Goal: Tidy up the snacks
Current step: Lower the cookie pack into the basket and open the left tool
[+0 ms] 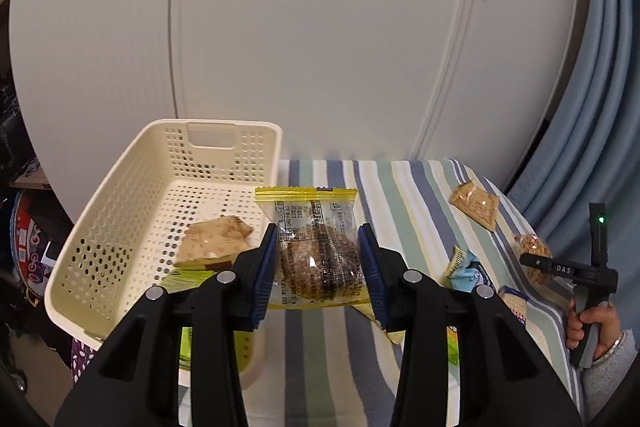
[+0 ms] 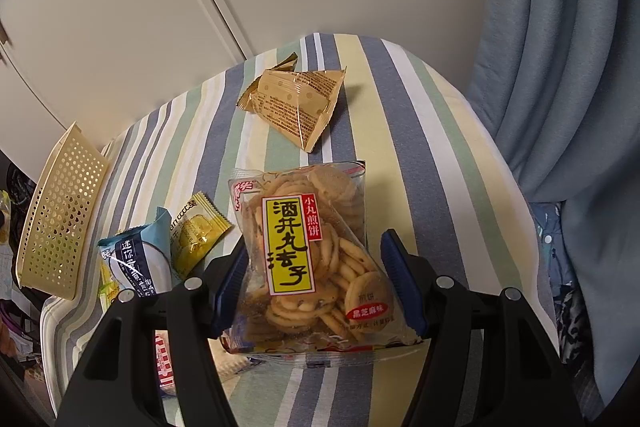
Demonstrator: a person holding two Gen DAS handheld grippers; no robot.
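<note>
Left gripper [image 1: 320,259]: blue pads clamped on both sides of a yellow-edged cookie packet [image 1: 314,247], holding it upright off the cloth, just right of the basket's near right corner.
Right gripper [image 2: 318,283]: jaws spread around the cracker bag [image 2: 316,263]; left pad touches the bag's edge, right pad stands apart from it (no squeeze visible). Bag lies flat on the cloth, well right of the basket.
Basket [image 1: 120,195]: cream, perforated, on the left end of the striped cloth [image 1: 400,195]; this is the landmark.
In basket: a tan wrapped snack [image 1: 214,239] on the floor near the right wall, a green packet [image 1: 188,277] partly under it.
Tan packet [image 2: 294,103]: on the cloth, far right of the basket, beyond the cracker bag.
Blue packet [image 2: 138,261]: between basket and cracker bag, touching a yellow packet [image 2: 198,231] on its right.
Red-and-white packet [image 2: 164,359]: near edge of the cloth, right of the basket, mostly hidden by the gripper.
Hand [image 1: 592,323]: seen from the left wrist view at far right, wrapped on the right gripper's handle (grey sleeve, bracelet at the wrist).
Background: white cabinet doors [image 1: 300,27] behind the basket; blue curtain [image 2: 560,67] far right.
</note>
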